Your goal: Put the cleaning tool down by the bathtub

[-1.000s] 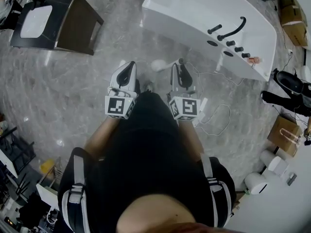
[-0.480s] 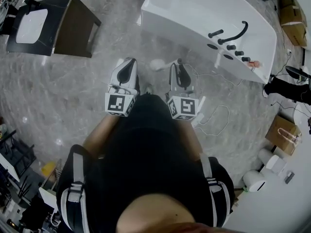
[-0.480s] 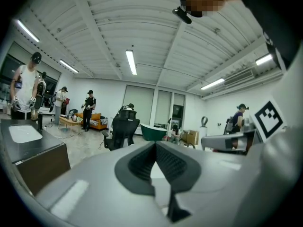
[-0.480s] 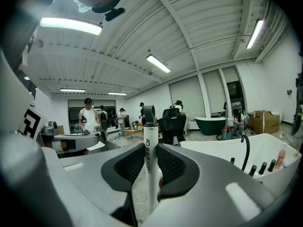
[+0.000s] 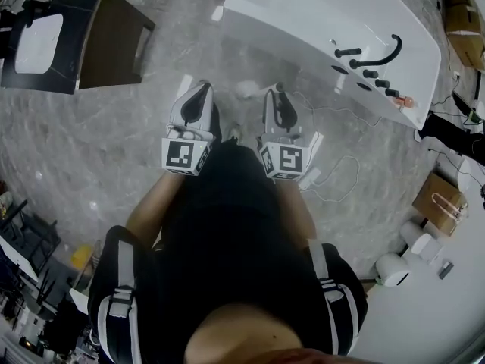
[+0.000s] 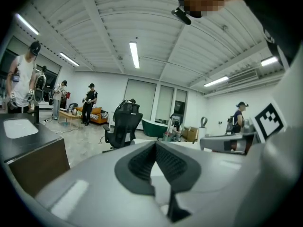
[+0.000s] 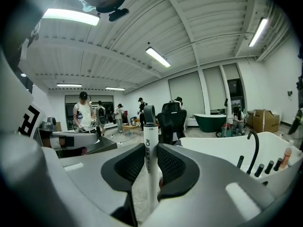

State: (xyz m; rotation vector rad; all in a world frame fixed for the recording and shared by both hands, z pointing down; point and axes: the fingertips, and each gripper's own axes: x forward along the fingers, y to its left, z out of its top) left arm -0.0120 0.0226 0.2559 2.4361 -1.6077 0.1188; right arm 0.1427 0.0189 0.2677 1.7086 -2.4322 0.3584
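Observation:
The cleaning tool (image 7: 149, 145), a white stick with a dark loop at its top, stands upright between the pads of my right gripper (image 7: 150, 150), which is shut on it. In the head view the right gripper (image 5: 275, 91) is held in front of my body, and the tool's pale end (image 5: 244, 89) shows blurred just left of its tip. The white bathtub (image 5: 303, 21) with black taps (image 5: 379, 55) lies ahead and to the right; its rim (image 7: 222, 148) is close on the right. My left gripper (image 5: 201, 89) hangs beside the right one, its jaws (image 6: 155, 145) shut and holding nothing.
A dark cabinet with a white basin (image 5: 91, 40) stands at the far left. A white cable (image 5: 333, 180) trails on the marble floor by the tub. A cardboard box (image 5: 439, 199) and white cylinders (image 5: 394, 268) sit at the right. A black office chair (image 7: 171, 117) and several people are farther back.
Both grippers have crept slightly forward toward the bathtub, and the head view has swung a little. The right gripper's hold on the tool is unchanged.

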